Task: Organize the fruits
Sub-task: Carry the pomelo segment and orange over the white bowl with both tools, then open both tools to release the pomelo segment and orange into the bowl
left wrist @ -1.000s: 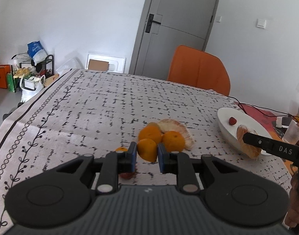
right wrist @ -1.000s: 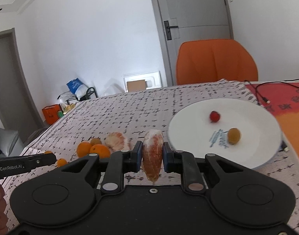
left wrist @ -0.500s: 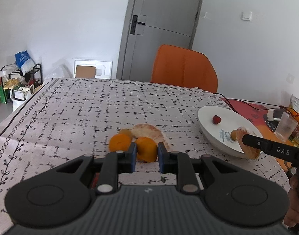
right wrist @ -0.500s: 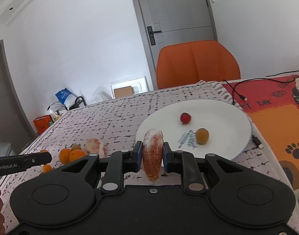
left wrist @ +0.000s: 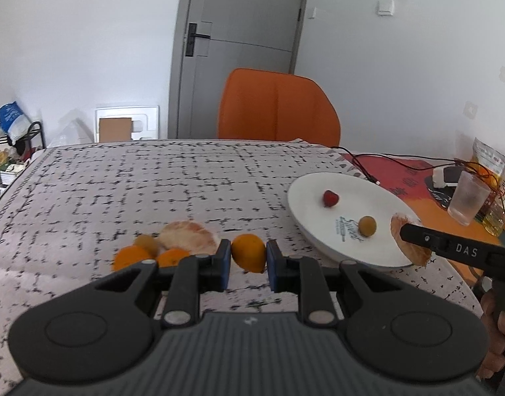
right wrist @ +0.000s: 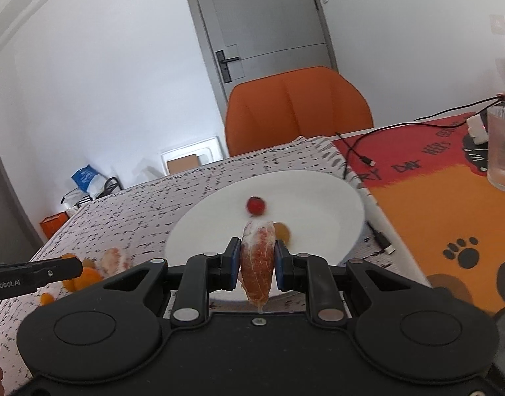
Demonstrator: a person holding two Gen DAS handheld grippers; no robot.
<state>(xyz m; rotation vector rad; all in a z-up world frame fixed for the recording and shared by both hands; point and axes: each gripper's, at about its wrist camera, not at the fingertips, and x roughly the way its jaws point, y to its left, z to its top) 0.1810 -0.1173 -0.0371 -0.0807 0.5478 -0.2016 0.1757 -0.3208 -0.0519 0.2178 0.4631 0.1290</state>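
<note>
The left gripper is clamped on a small orange, lifted clear of the tablecloth, prob. so it can go to the white plate w/o dragging. The right gripper pinches a peeled citrus segment upright, thin faces against the pads, over the plate's near rim. A red berry & a small amber fruit sit on the plate already. The loose fruit pile lies left of the plate, well apart.
</note>
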